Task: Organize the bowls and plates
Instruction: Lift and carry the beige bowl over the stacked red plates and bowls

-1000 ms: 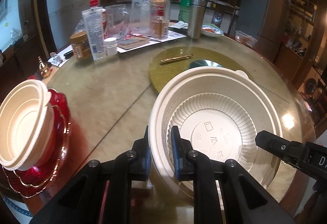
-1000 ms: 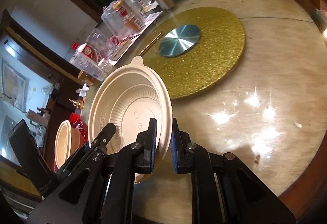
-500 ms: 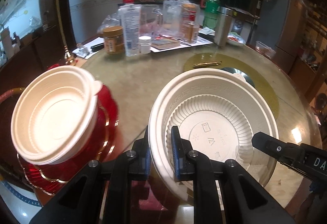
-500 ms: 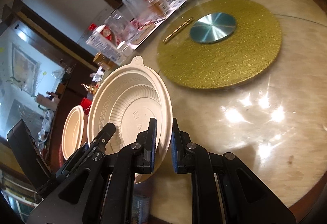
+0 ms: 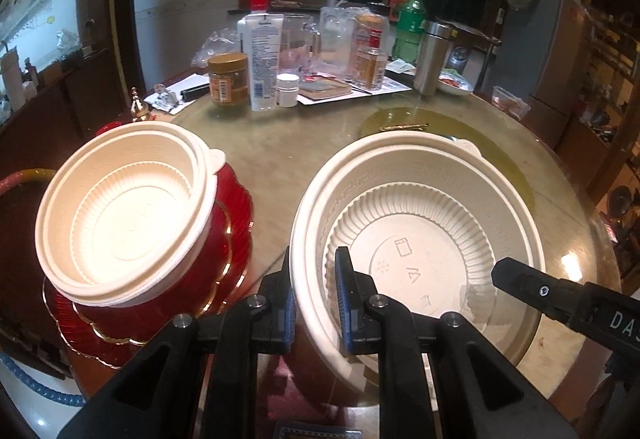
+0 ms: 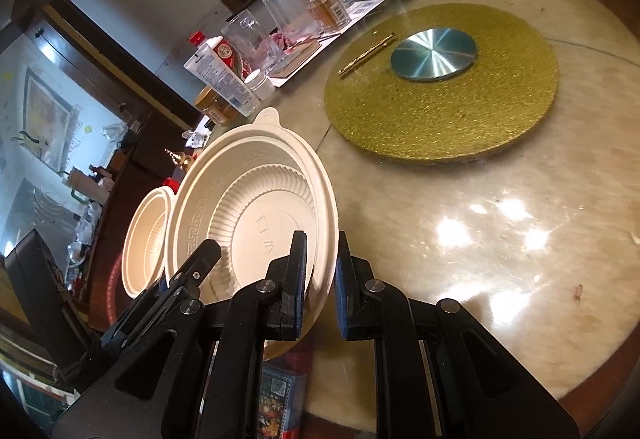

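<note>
The large cream bowl point(image 5: 416, 223) is held by two grippers at once, above the round table point(image 5: 280, 155). The left gripper point(image 5: 314, 299) is clamped on the near left part of its rim: one jaw is outside the wall and the other is inside, and the wall is pressed between the blue pads. The right gripper point(image 6: 322, 291) is clamped on the opposite side of the same rim point(image 6: 328, 239), again with one jaw inside the bowl and one outside. In the left wrist view, the tip of the right gripper's finger point(image 5: 516, 275) reaches over the bowl's right edge.

The inside of the bowl has ribbed walls and a flat bottom with small embossed marks. A small tab point(image 6: 269, 115) stands out from the far rim.

To the left of the left jaws, a smaller cream bowl point(image 5: 124, 207) sits tilted on red plates with gold edges point(image 5: 224, 263). From the right wrist view, this smaller bowl point(image 6: 146, 239) is seen just beyond the large one.

Farther ahead of the jaws lies a gold round mat point(image 6: 440, 87) with a metal disc point(image 6: 434, 54) in its middle and a gold stick point(image 6: 366, 53) beside the disc. At the far side of the table stand a jar point(image 5: 228, 79), a white bottle with red cap point(image 5: 262, 59), a steel flask point(image 5: 432, 59) and a green bottle point(image 5: 410, 25).
</note>
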Demonstrator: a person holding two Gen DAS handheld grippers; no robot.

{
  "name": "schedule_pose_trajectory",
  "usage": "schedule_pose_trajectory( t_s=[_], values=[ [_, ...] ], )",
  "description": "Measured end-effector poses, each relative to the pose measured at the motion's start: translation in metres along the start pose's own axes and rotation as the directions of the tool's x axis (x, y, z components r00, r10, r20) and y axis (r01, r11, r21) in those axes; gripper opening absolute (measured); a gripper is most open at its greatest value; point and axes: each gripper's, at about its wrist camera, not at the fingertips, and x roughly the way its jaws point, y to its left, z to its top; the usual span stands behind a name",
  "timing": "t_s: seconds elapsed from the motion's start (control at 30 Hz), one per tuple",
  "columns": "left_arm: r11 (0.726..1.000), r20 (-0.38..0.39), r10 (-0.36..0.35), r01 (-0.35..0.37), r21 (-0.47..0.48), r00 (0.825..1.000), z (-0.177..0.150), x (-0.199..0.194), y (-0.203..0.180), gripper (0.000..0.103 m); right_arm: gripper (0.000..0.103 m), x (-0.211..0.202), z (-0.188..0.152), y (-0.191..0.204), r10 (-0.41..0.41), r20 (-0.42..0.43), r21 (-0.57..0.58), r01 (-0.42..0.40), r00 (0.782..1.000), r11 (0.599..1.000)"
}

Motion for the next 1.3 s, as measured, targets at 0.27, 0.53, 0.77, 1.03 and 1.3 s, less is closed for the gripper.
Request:
schedule_pose_trajectory(
  t_s=[0.27, 0.53, 0.77, 1.03, 1.3],
  values=[
    [1.0, 0.021, -0.03, 0.03, -0.009, 0.999, -0.002, -0.014, 0.014, 0.016, 0.012, -0.01, -0.007, 0.016, -0.041, 0.023, -0.029, 0.041, 0.999, 0.999],
    [0.999, 0.043, -0.006, 0.008, -0.052, 0.999, -0.008, -0.031, 0.041, 0.016, 0.012, -0.008, -0.019, 0.046, -0.025, 0.015, -0.081, 0.026, 1.0, 0.996],
    [0.996, 0.054, 0.012, -0.007, -0.088, 0.998, -0.012, -0.041, 0.057, 0.016, 0.012, -0.007, -0.027, 0.067, -0.005, 0.002, -0.124, 0.005, 1.0, 0.992],
    [0.992, 0.061, 0.041, -0.033, -0.121, 0.997, -0.014, -0.047, 0.075, 0.016, 0.012, 0.0, -0.032, 0.083, 0.027, -0.018, -0.157, -0.03, 0.999, 0.987],
    [0.986, 0.075, 0.074, -0.062, -0.152, 0.994, -0.014, -0.052, 0.094, 0.016, 0.012, 0.015, -0.033, 0.101, 0.057, -0.045, -0.184, -0.064, 0.997, 0.981]
  ],
)
